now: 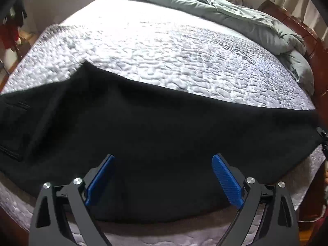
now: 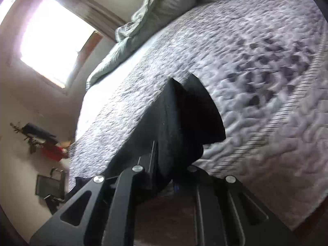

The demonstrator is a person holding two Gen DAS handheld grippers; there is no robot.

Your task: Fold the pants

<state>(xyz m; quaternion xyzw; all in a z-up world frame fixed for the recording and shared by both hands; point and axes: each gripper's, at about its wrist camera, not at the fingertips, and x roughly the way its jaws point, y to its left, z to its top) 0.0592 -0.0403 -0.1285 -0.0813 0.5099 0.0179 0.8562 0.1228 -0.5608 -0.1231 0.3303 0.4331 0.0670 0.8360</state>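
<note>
Black pants [image 1: 143,123] lie spread along the near edge of a quilted grey mattress [image 1: 164,47], with one corner pointing toward the middle of the bed. My left gripper [image 1: 164,174] hovers over them, open, its blue pads [image 1: 100,180] wide apart with only flat cloth beneath. In the right wrist view the pants [image 2: 184,119] rise in a bunched fold from the mattress [image 2: 266,61] into my right gripper [image 2: 170,182]. That gripper is shut on the cloth, which hides its fingertips.
A crumpled pale green duvet [image 1: 235,14] is piled at the far side of the bed. A wooden bed frame [image 1: 307,32] runs along the right. A bright window [image 2: 53,39], hanging clothes [image 2: 41,139] and a dark chair [image 2: 49,186] stand beyond the mattress.
</note>
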